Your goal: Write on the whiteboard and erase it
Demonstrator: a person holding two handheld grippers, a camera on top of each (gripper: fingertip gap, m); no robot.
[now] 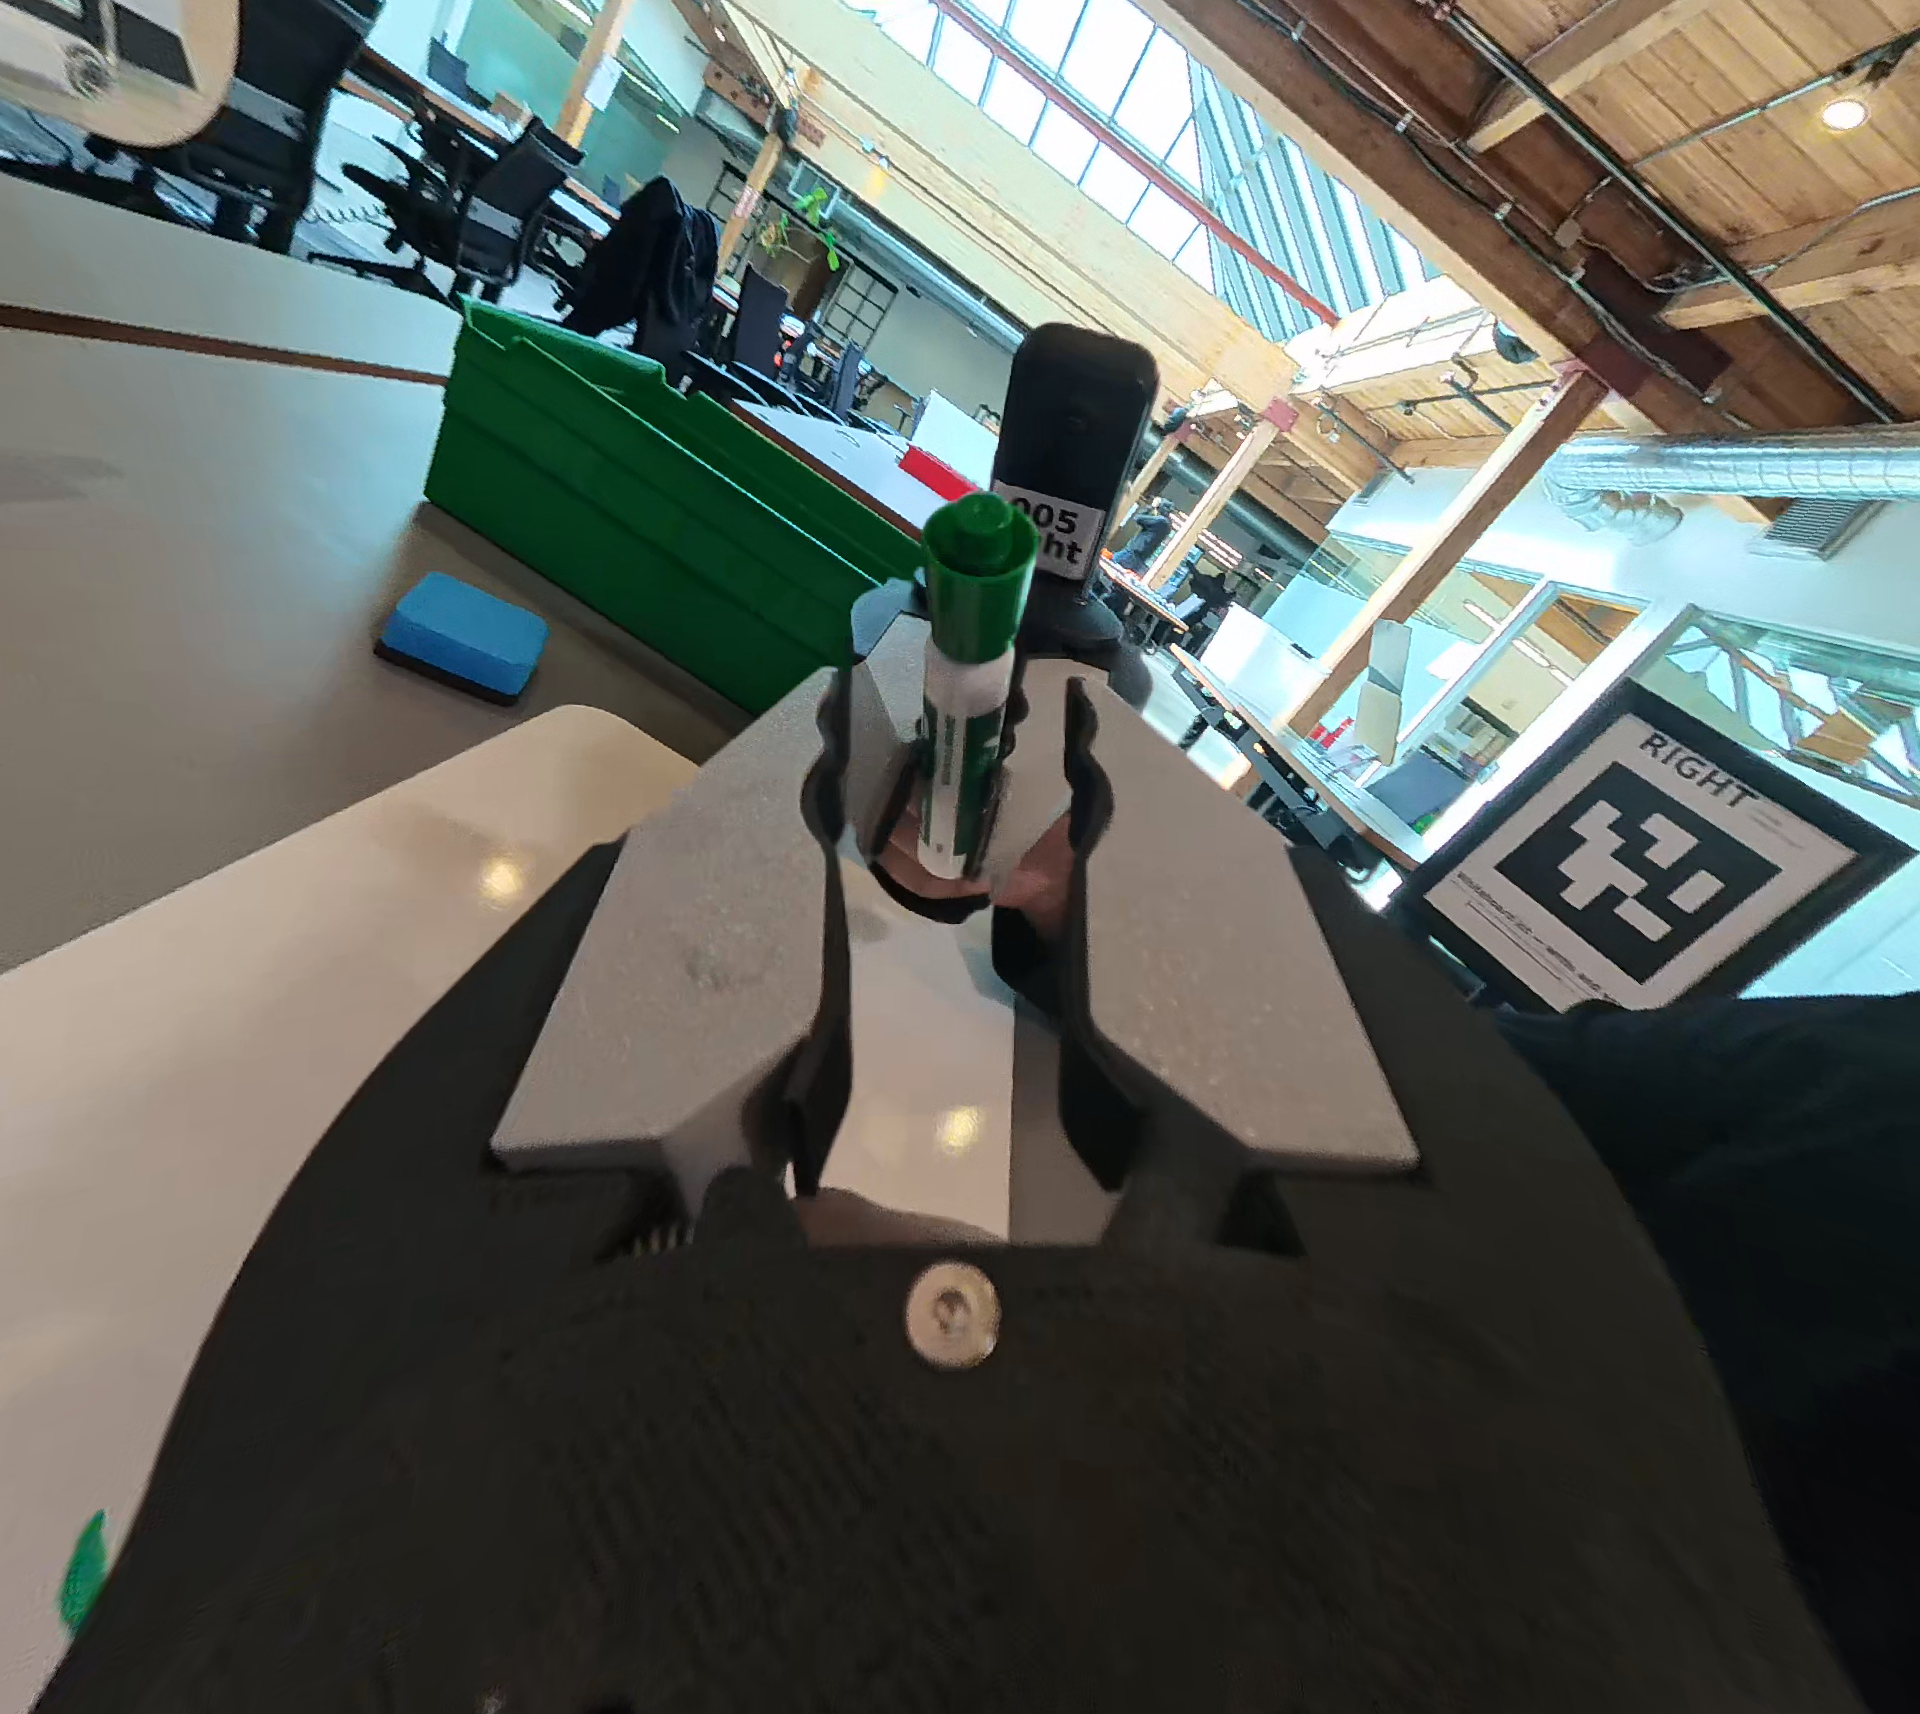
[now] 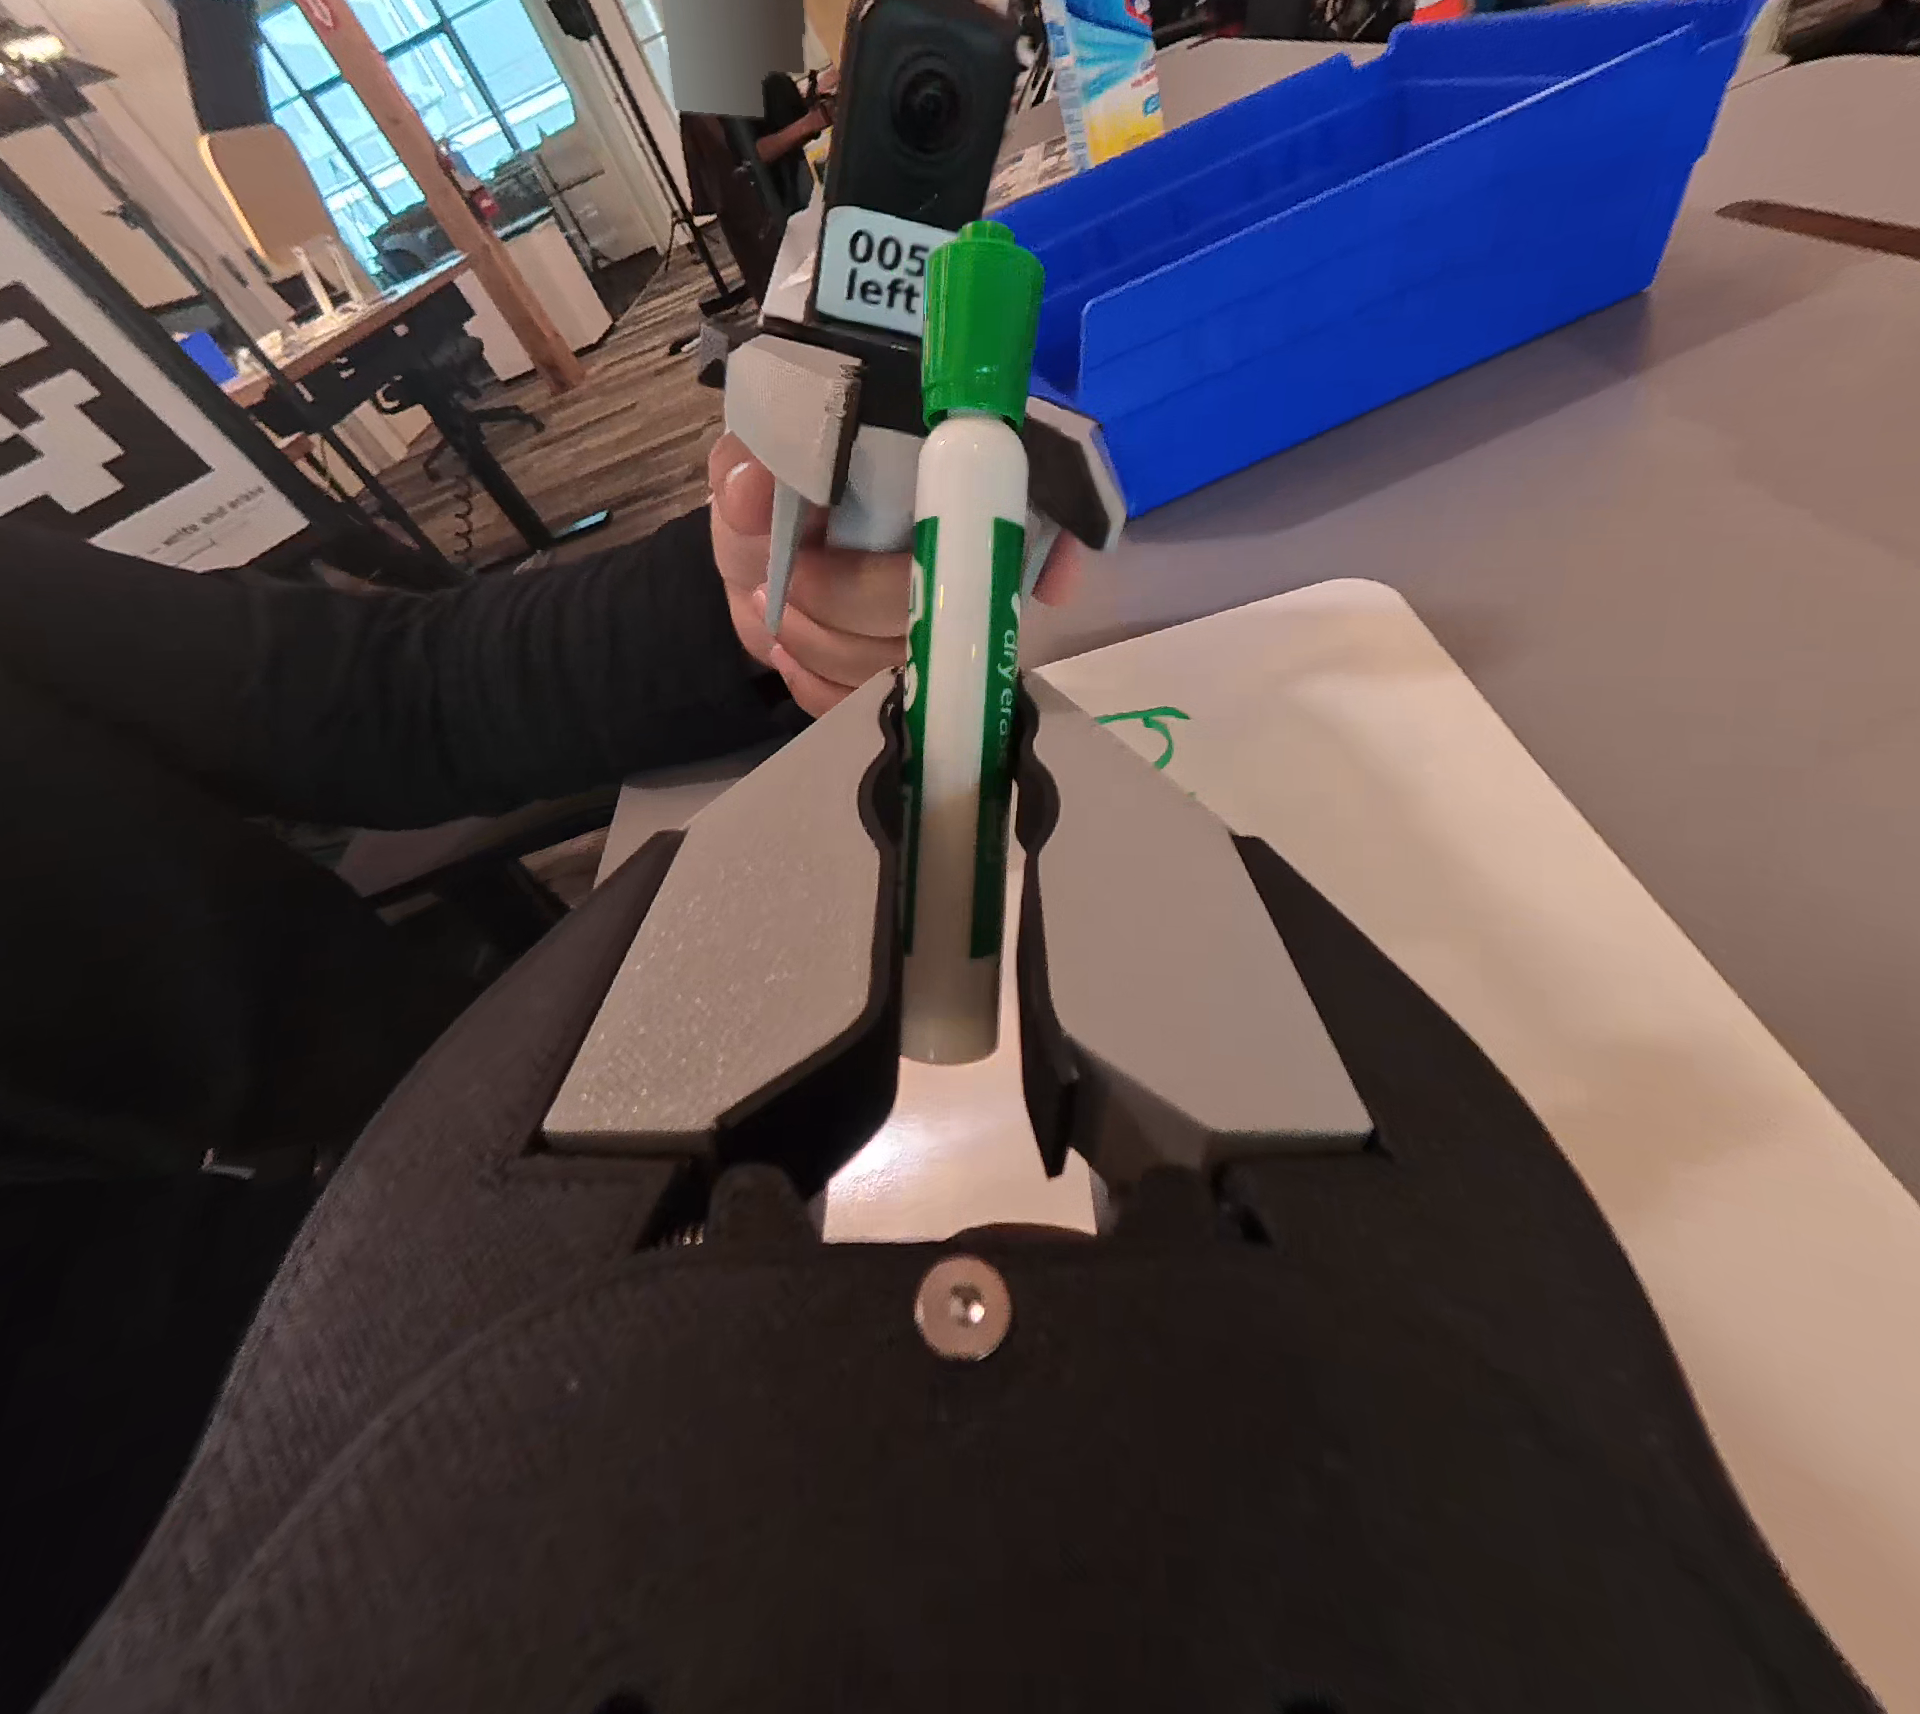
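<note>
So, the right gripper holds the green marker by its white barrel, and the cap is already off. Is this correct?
Not entirely. The right gripper does clamp the green marker by its white barrel, but the green cap is on the marker, not off. The right wrist view shows this clearly.

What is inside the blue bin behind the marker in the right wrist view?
The blue bin shows only bare inner walls and ribs; nothing visible inside. Its floor near the front is hidden by its own wall and the marker.
</note>
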